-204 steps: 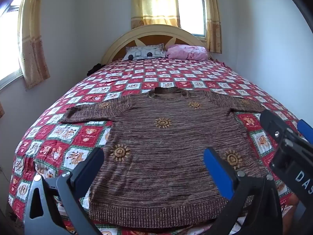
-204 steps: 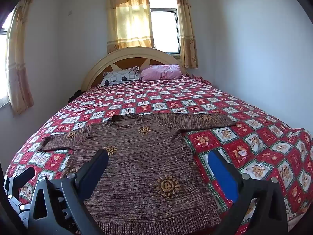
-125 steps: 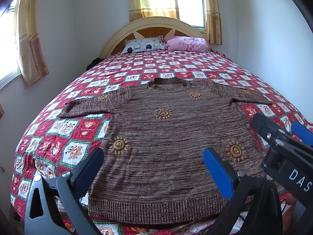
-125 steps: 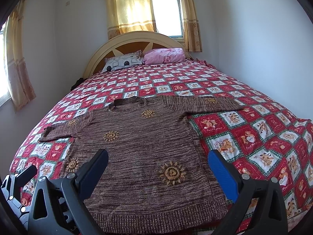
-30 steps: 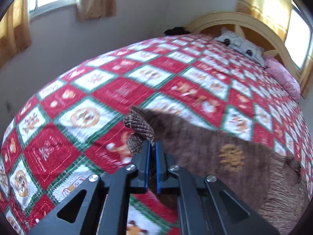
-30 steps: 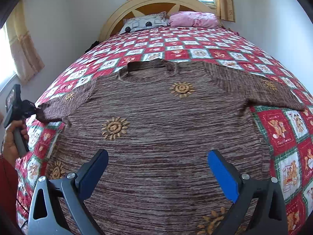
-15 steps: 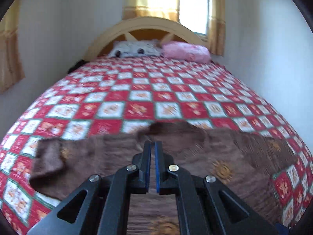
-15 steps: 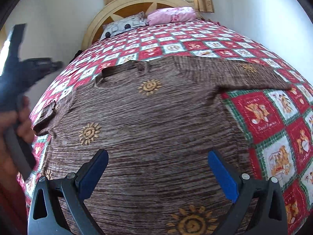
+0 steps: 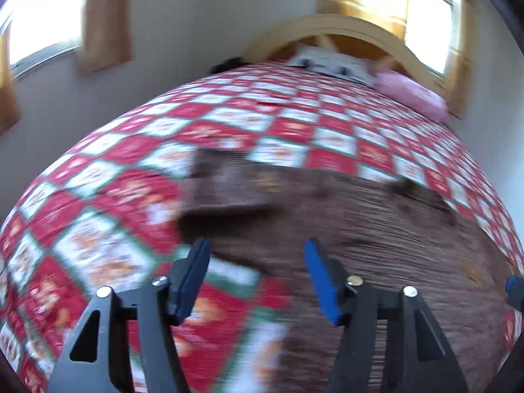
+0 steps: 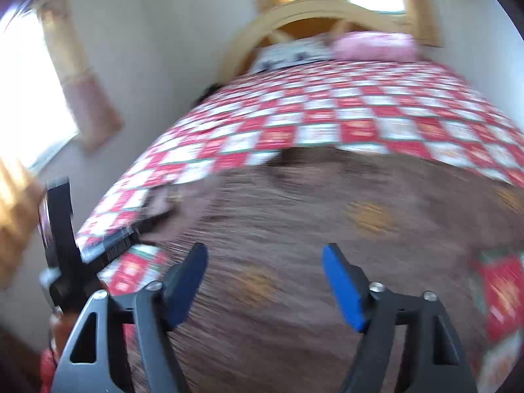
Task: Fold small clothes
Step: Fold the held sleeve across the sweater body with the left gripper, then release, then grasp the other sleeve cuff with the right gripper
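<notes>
On the quilt [image 9: 108,216], brown sweater [image 10: 327,229] below both tools, left tool [image 9: 257,276] opening, right tool [image 10: 265,283] closing, both empty

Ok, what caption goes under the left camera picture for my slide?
Left gripper, jaws opening and empty, above the brown sweater on the checked bedspread.

No text is readable; both views are perhaps too blurred.

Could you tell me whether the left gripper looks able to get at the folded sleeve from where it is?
Probably yes: the left gripper, its jaws opening and empty, faces the folded sleeve with nothing in between.
</notes>
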`<act>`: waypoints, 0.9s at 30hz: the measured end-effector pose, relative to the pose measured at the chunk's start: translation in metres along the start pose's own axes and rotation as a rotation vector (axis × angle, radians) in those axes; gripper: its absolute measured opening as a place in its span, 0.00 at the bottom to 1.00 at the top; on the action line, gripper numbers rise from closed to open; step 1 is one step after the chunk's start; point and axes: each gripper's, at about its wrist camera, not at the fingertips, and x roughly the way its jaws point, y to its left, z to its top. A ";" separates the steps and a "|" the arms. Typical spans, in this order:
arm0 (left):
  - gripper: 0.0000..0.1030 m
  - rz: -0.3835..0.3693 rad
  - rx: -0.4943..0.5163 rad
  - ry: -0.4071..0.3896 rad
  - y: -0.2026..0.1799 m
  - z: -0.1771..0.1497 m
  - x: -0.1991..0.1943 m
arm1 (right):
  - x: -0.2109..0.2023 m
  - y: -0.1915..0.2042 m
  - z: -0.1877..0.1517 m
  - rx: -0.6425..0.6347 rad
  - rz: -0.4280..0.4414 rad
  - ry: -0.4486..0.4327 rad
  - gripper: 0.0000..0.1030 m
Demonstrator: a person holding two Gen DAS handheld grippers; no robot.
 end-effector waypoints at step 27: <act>0.94 0.146 -0.123 0.112 0.084 -0.027 0.050 | 0.255 0.172 0.036 -0.379 0.093 0.205 0.05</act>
